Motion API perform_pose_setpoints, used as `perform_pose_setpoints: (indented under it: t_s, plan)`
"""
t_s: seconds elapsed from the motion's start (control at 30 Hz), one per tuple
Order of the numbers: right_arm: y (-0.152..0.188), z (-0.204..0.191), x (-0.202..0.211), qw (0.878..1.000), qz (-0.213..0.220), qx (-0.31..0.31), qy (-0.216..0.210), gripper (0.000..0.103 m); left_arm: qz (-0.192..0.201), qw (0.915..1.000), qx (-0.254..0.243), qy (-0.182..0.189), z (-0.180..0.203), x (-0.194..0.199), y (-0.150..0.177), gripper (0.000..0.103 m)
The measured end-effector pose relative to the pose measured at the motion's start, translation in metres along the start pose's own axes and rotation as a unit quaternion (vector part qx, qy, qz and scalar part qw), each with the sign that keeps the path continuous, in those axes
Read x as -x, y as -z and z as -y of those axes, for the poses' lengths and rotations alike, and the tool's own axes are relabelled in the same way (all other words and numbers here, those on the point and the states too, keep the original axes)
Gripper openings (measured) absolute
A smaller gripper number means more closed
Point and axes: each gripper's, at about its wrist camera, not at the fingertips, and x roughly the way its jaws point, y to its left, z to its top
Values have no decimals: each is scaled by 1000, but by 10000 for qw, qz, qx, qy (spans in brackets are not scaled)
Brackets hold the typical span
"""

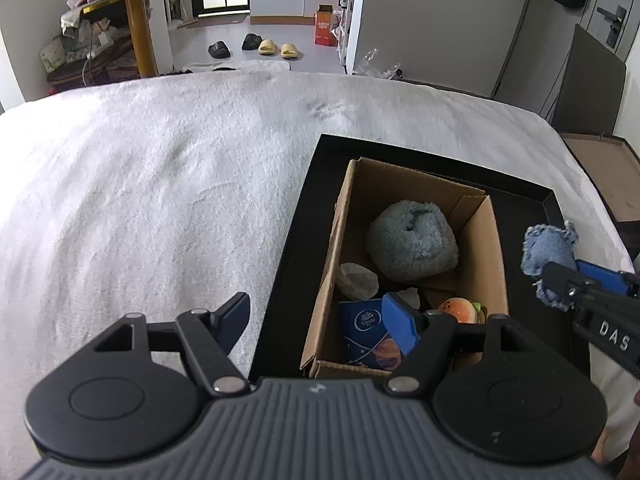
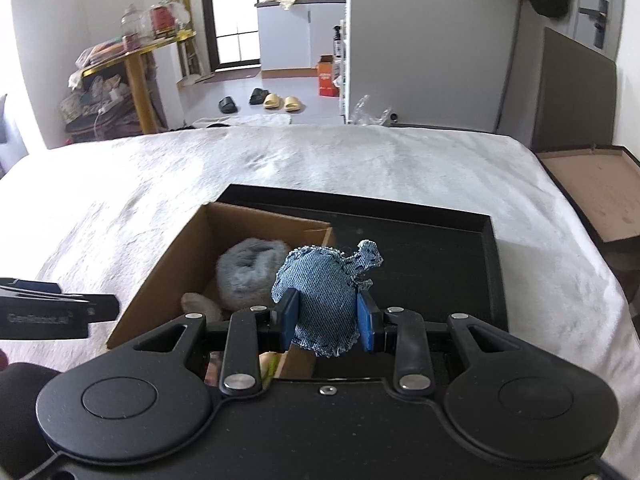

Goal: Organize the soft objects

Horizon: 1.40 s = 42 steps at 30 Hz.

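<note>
- Across the left and centre of both views spreads a bed covered in a white fleecy blanket.
- At the bottom of the left wrist view, the left hand-held gripper is released, its blue-padded jaws spread wide with nothing between them; one finger lies over the blanket, the other over the near end of the box.
- Right of centre in that view, a shallow black rectangular tray lies on the bed, and an open brown cardboard box stands inside it against its left side.
- In the box lie a fluffy pale-blue plush ball, a small whitish crumpled piece, a blue tissue packet and an orange burger-shaped soft toy.
- In the lower centre of the right wrist view, the right hand-held gripper is clenched on a frayed blue denim pouch, pads pressing both its sides.
- The denim pouch hangs in the air above the tray, just right of the box's right wall, and shows at the right edge of the left wrist view.
</note>
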Motion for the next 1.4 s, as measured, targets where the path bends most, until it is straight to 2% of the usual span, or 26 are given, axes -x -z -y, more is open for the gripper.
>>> perform_pose_setpoints:
  t_s: [0.27,0.5,0.67,0.83,1.0,1.4]
  plan:
    - [2,-24,-12,9998,-129,173,-30,31,-157,9994,152,279,-11,-25,4,63]
    - [3,-44,-27,9988,-276,397,22,32,-406,9974,260,541,-16,-51,8,38]
    - [4,-47,-34,9988,-297,400,33,32,-604,9958,355,589,-23,-65,14,21]
    - [6,-52,-41,9985,-324,444,3,33,-750,9937,455,698,-27,-73,19,16]
    - [7,-56,-45,9983,-307,494,36,44,-749,9936,427,727,-25,-70,19,16]
    - [6,-34,-23,9998,-165,72,58,55,-510,9964,412,530,-23,-37,11,17]
